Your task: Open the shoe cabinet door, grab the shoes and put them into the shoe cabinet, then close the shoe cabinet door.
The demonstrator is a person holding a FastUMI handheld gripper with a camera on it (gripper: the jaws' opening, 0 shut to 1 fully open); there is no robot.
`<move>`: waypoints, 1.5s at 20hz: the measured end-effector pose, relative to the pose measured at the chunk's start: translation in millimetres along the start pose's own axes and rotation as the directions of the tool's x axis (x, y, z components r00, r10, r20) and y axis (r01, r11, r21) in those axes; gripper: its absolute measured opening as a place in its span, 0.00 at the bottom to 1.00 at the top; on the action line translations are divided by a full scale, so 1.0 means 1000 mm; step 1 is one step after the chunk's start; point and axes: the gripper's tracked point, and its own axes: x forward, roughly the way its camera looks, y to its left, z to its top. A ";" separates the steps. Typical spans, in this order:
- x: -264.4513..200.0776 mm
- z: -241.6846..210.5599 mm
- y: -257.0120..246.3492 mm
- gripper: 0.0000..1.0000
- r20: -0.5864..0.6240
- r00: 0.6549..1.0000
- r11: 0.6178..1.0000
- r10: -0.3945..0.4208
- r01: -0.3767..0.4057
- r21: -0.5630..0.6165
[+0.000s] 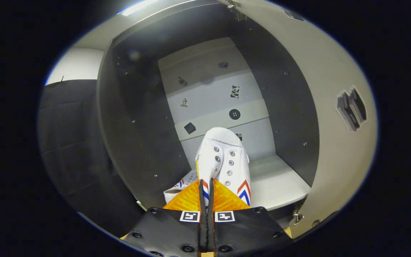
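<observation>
Claw: the claw shows 2 orange ribbed fingers drawn almost together, a narrow dark slit between them, each on a black base carrying a square black-and-white marker.
Grip: the fingers pinch the rear part of a white sneaker, holding it clamped between them.
Sneaker: white canvas with metal eyelets and red-and-blue chevron stripes on its side; its toe points away from the claw into the cabinet, raised above the shelf.
2nd shoe: just left of the fingers, a second white shoe with the same stripes lies lower, partly hidden behind the left finger.
Shelf: a white shelf board lies just beyond and right of the held sneaker.
Cabinet: the shoe cabinet has dark grey inner side walls and a pale back panel dotted with small stickers and holes.
Door: the cabinet door stands swung open on the right, light grey, hinges at top and bottom, a dark sticker on its face.
</observation>
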 end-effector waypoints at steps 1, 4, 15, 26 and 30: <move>0.012 0.006 -0.001 0.01 0.007 1.000 1.000 -0.012 0.012 -0.004; 0.044 0.008 -0.008 0.01 -0.005 0.999 0.999 -0.046 0.046 -0.012; 0.119 -0.056 -0.022 0.02 -0.154 0.980 0.992 -0.127 0.121 -0.045; 0.005 -0.011 0.030 0.98 0.029 0.997 0.956 -0.065 0.070 -0.285; -0.065 -0.009 0.042 0.98 0.052 0.998 0.961 -0.027 0.040 -0.272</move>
